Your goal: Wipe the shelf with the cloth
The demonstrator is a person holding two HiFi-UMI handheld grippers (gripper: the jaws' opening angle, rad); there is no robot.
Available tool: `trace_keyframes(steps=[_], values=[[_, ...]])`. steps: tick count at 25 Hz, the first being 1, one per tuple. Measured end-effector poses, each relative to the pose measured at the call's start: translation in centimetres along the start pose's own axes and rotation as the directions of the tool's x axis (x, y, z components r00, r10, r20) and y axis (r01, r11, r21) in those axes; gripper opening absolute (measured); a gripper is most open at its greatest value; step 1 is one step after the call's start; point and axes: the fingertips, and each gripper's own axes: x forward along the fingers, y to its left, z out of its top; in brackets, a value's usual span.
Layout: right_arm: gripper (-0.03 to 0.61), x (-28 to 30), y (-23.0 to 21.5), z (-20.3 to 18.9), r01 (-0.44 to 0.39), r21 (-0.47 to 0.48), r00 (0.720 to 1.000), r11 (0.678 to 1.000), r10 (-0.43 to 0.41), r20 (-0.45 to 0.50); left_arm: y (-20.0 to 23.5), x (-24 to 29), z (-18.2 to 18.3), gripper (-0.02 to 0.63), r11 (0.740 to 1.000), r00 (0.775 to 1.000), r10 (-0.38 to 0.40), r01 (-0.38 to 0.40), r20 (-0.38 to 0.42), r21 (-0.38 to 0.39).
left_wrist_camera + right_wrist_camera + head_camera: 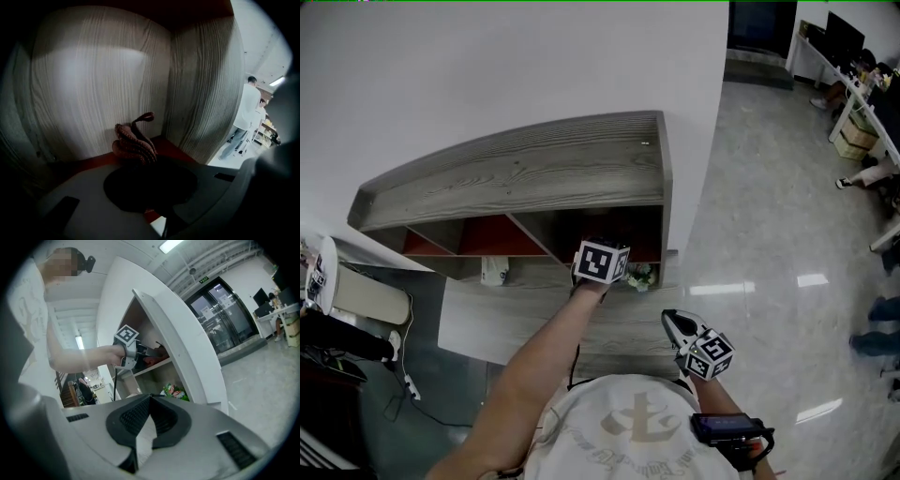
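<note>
My left gripper [600, 263] reaches into the right-hand compartment of the grey wooden shelf [525, 169]. In the left gripper view its jaws [143, 165] are shut on a bunched reddish-brown cloth [134, 143], which rests on the red compartment floor [169, 146] near the back corner. The right gripper view shows the left gripper [131, 352] and the cloth [153, 357] from the side, on the upper shelf board. My right gripper [682, 328] hangs back near my body, outside the shelf; its jaws [149, 397] meet at the tips with nothing between them.
A colourful packet [642, 276] [174, 391] lies on the board below the compartment, and a white cup [495, 271] stands further left. The compartment's wooden walls [206, 84] close in at right and back. A chair and gear [347, 300] crowd the left. A person [243, 117] stands beyond the shelf.
</note>
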Motion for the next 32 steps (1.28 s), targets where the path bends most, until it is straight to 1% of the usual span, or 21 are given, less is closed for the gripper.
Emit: trace_keyframes(steps=[3,6,10,15,19,26,28,32], values=[[0.005,0.2,0.1,-0.1,-0.023,0.006,1.0,1.0,0.023,-0.009,2.0,-0.6,-0.4,0.066,0.998,0.999,0.053,-0.053,-0.011,-0.038],[0.005,0.6,0.2,-0.3,-0.049,0.012,0.999,0.999,0.049,-0.017,4.0,-1.3,-0.9,0.066,0.99,0.993,0.12,-0.121,-0.022,-0.072],[0.005,1.1,0.5,-0.8,-0.08,0.025,0.996,0.996,0.081,-0.024,6.1,-2.1,-1.5,0.066,0.971,0.98,0.195,-0.198,-0.034,-0.135],[0.005,1.7,1.8,-1.1,-0.123,0.025,0.992,0.992,0.123,-0.031,7.6,-3.4,-2.5,0.066,0.947,0.964,0.258,-0.265,-0.06,-0.182],[0.005,1.5,1.7,-1.0,-0.134,0.021,0.99,0.991,0.134,-0.034,8.1,-4.4,-3.3,0.066,0.929,0.955,0.293,-0.296,-0.047,-0.222],[0.005,1.2,2.5,-1.6,-0.158,0.026,0.986,0.987,0.159,-0.044,7.7,-6.5,-4.9,0.066,0.913,0.942,0.334,-0.327,-0.011,-0.245],[0.005,1.1,2.6,-1.8,-0.164,0.03,0.985,0.986,0.165,-0.046,7.5,-7.0,-5.5,0.066,0.913,0.941,0.337,-0.326,0.005,-0.247],[0.005,1.1,2.5,-1.9,-0.17,0.029,0.984,0.985,0.171,-0.051,6.7,-8.2,-6.4,0.066,0.92,0.939,0.339,-0.317,0.063,-0.231]])
